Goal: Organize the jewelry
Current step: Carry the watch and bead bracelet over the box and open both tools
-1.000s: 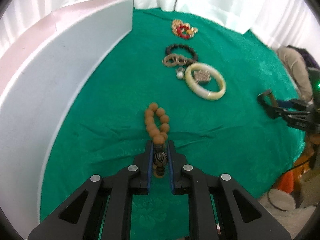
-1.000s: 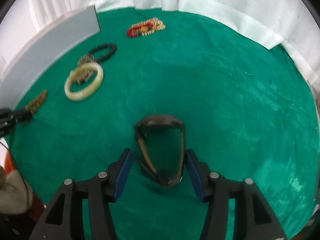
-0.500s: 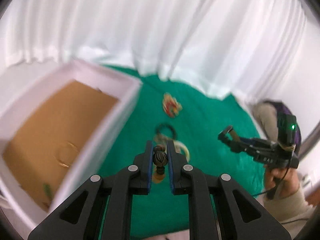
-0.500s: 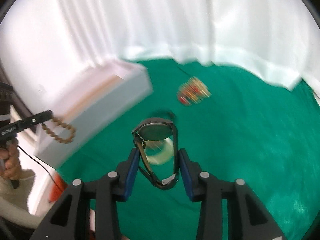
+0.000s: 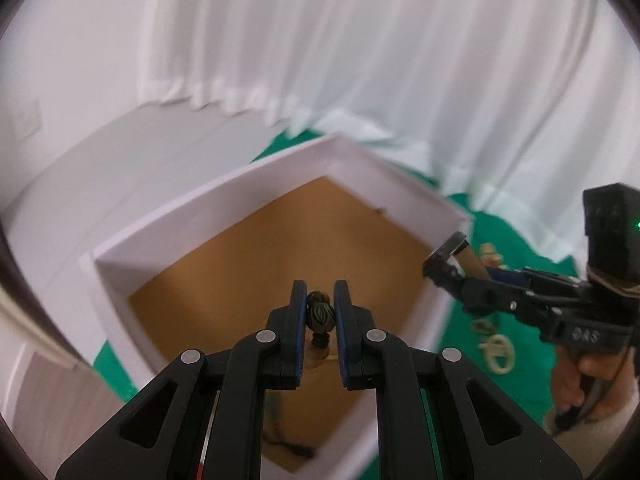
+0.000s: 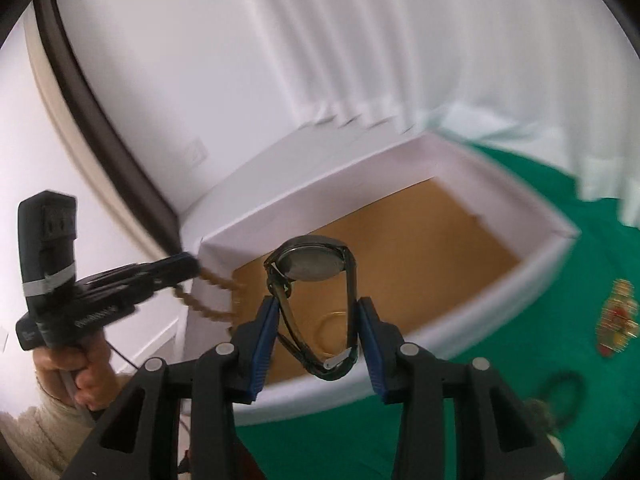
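My left claw (image 5: 320, 312) is pinched nearly closed on the dark carved bead of the brown wooden-bead bracelet (image 5: 319, 317), whose loop dangles below the fingers, seen from the right wrist as a blurred brown string (image 6: 212, 296). My right claw (image 6: 318, 334) stands about half open, its blue pads pressing the two sides of the strap of a dark metal wristwatch with a round face (image 6: 312, 264), so the watch stands upright between them.

Just beyond both claws is the white rectangular box with a brown cardboard floor (image 5: 280, 184). The bracelet hangs over the box's near part; the watch sits above its near wall (image 6: 500, 300). A thin gold ring-shaped piece (image 6: 332, 322) lies on the box floor behind the watch strap.

To the right of the box, on the green cloth counter (image 6: 520, 360), lie a pale jade-like bangle (image 5: 498, 354), a dark bead bracelet (image 6: 562, 394), and farther off a red-and-gold beaded cluster (image 6: 618, 316). White curtains (image 5: 360, 60) hang at the far side.

A second ago both claws were low over the cloth, the bracelet trailing on it and the watch resting there; now both are lifted and turned left to the box.
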`<action>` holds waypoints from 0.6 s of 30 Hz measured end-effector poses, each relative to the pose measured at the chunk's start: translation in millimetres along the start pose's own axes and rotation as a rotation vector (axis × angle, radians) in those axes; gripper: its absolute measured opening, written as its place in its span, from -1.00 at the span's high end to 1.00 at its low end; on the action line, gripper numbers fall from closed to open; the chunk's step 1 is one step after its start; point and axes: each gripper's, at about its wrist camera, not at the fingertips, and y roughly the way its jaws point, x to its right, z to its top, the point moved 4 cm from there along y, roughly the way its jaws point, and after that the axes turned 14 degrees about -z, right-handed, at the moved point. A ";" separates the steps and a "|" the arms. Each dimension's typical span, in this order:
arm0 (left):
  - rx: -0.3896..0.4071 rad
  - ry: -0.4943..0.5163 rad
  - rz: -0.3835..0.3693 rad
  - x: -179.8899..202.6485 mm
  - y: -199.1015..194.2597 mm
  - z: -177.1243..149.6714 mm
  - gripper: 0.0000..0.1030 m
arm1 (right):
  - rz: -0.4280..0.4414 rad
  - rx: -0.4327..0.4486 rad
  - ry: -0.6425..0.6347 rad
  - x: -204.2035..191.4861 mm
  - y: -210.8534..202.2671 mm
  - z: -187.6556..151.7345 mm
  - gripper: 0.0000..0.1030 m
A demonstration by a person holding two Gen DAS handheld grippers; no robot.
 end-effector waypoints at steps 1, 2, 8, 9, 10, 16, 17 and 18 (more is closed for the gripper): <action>-0.011 -0.017 0.014 -11.1 6.4 -2.1 0.78 | 0.004 -0.020 -0.011 -8.9 12.0 -0.4 0.22; -0.023 -0.032 0.027 -21.8 14.8 -4.8 0.78 | 0.013 -0.055 -0.024 -21.0 31.7 0.9 0.21; -0.083 -0.076 0.099 -63.7 39.3 -22.1 0.75 | 0.016 -0.203 -0.059 -59.9 110.1 -2.3 0.18; -0.089 -0.071 0.110 -65.2 40.9 -22.8 0.74 | 0.008 -0.214 -0.065 -65.3 119.4 -2.8 0.18; -0.090 -0.065 0.127 -65.7 40.3 -24.8 0.69 | 0.004 -0.217 -0.067 -67.3 123.8 -2.1 0.17; -0.033 -0.011 0.183 -49.5 17.7 -33.4 -0.44 | -0.055 -0.150 -0.049 -64.6 89.6 -14.9 -0.16; -0.022 0.002 0.181 -42.8 13.7 -34.3 -0.50 | -0.065 -0.125 -0.046 -61.1 76.0 -18.5 -0.18; -0.014 0.013 0.176 -35.9 11.0 -35.2 -0.55 | -0.075 -0.108 -0.045 -57.0 65.8 -19.9 -0.21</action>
